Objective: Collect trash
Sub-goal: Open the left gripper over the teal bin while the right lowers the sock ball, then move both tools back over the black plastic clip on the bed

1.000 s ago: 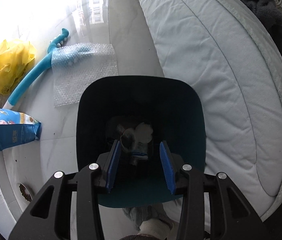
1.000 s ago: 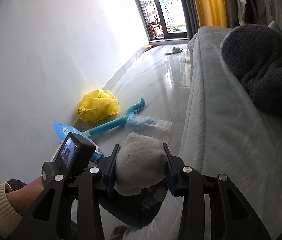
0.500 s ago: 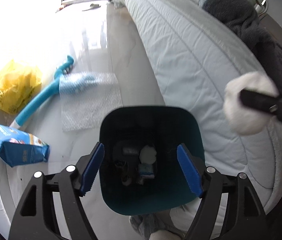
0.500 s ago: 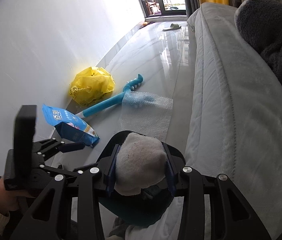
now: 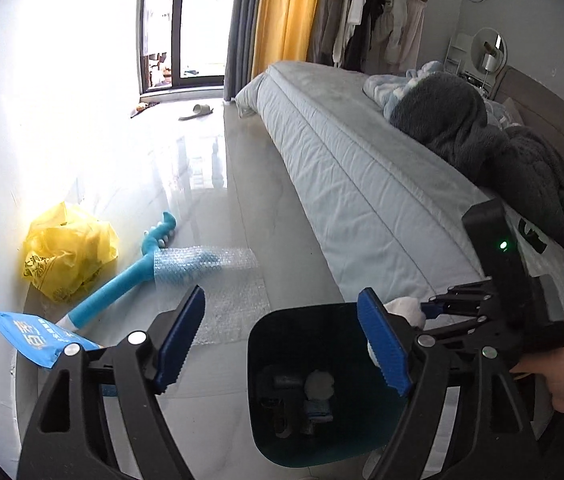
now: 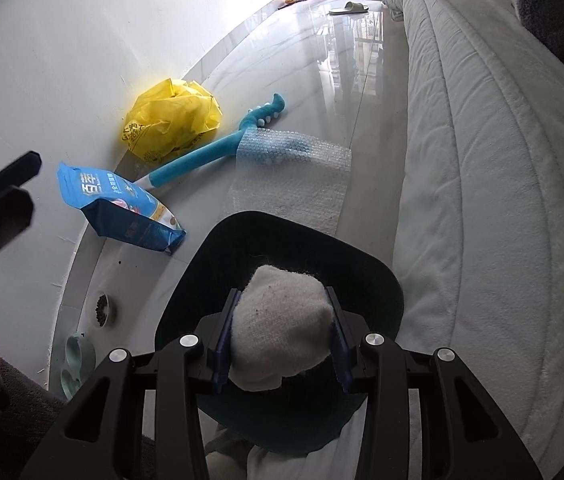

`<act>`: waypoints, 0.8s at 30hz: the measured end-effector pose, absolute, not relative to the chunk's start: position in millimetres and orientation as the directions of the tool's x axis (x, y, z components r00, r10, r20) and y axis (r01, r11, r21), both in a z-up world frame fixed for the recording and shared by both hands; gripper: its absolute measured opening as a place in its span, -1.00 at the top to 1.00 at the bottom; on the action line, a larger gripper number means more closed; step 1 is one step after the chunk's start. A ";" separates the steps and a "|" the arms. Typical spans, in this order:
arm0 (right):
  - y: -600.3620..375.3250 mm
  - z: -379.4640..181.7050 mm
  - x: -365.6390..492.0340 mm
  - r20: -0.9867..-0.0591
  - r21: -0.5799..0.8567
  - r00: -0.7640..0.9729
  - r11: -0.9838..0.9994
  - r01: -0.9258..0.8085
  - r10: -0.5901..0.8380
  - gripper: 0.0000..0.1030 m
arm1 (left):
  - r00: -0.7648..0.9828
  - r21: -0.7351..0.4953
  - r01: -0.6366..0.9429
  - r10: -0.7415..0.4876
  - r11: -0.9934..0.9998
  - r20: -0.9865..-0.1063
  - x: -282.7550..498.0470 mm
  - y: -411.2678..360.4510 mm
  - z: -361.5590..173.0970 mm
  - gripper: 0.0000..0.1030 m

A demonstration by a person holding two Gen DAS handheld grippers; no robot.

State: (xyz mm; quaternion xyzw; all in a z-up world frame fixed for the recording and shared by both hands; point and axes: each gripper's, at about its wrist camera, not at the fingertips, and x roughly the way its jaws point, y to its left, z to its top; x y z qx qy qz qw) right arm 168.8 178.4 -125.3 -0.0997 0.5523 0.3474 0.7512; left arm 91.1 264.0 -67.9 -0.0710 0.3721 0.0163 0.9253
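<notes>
A dark teal bin (image 5: 314, 320) stands on the floor beside the bed, with bits of trash (image 5: 318, 386) at its bottom. My left gripper (image 5: 282, 296) hangs above and left of the bin; its jaws are opening, with nothing between them. My right gripper (image 6: 282, 294) is shut on a white fluffy wad (image 6: 282, 320) right over the bin's mouth (image 6: 218, 248). In the left wrist view the wad (image 5: 406, 306) shows at the bin's right rim. A yellow plastic bag (image 6: 170, 120), a blue snack bag (image 6: 122, 208) and bubble wrap (image 6: 294, 172) lie on the floor.
A blue long-handled toy (image 6: 202, 156) lies partly under the bubble wrap. The bed (image 5: 362, 184) runs along the right, with a dark blanket (image 5: 462, 128) on it. The white wall is close on the left. Pet bowls (image 6: 78, 356) sit by it, and a slipper (image 5: 198, 110) lies far off.
My left gripper widened its jaws, rose out of the bin and tilted up toward the room. My right gripper came down with the wad to just over the bin's mouth.
</notes>
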 end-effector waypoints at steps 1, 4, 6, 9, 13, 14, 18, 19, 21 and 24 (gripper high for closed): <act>180.5 -128.0 168.1 -0.902 0.230 0.145 0.739 -0.633 0.406 0.20 | 0.737 -0.119 -0.084 -0.019 0.989 -0.675 89.0 265.2 -62.4 -0.57; 182.3 -133.0 167.6 -0.910 0.219 0.141 0.740 -0.636 0.391 0.18 | 0.768 -0.114 -0.087 -0.006 0.990 -0.640 82.1 268.4 -51.4 -0.57; 184.5 -137.4 167.0 -0.914 0.212 0.137 0.739 -0.640 0.381 0.16 | 0.785 -0.118 -0.089 -0.003 0.989 -0.619 78.3 270.7 -44.0 -0.57; 187.2 -142.7 167.9 -0.920 0.206 0.132 0.741 -0.639 0.370 0.04 | 0.809 -0.117 -0.095 0.008 0.989 -0.588 72.4 274.8 -34.2 -0.65; 187.6 -144.9 167.5 -0.921 0.208 0.130 0.744 -0.635 0.368 -0.27 | 0.832 -0.113 -0.104 0.024 0.988 -0.554 66.0 279.0 -22.4 -0.68; 187.5 -145.0 167.1 -0.921 0.206 0.129 0.743 -0.637 0.367 -0.34 | 0.839 -0.117 -0.107 0.026 0.987 -0.544 64.2 280.1 -19.3 -0.72; 190.6 -144.8 164.3 -0.922 0.196 0.134 0.737 -0.647 0.363 -0.42 | 0.858 -0.123 -0.120 0.040 0.985 -0.512 59.7 280.3 -9.7 -0.80; 190.7 -144.0 164.0 -0.921 0.195 0.135 0.735 -0.649 0.364 -0.42 | 0.863 -0.126 -0.123 0.044 0.984 -0.503 58.6 280.2 -6.8 -0.81; 190.6 -138.8 162.7 -0.915 0.200 0.142 0.729 -0.655 0.378 -0.43 | 0.872 -0.132 -0.131 0.051 0.983 -0.486 57.0 279.5 -1.1 -0.83; 189.6 -123.2 159.2 -0.895 0.216 0.153 0.707 -0.673 0.419 -0.46 | 0.879 -0.147 -0.140 0.054 0.979 -0.474 57.7 278.4 3.8 -0.84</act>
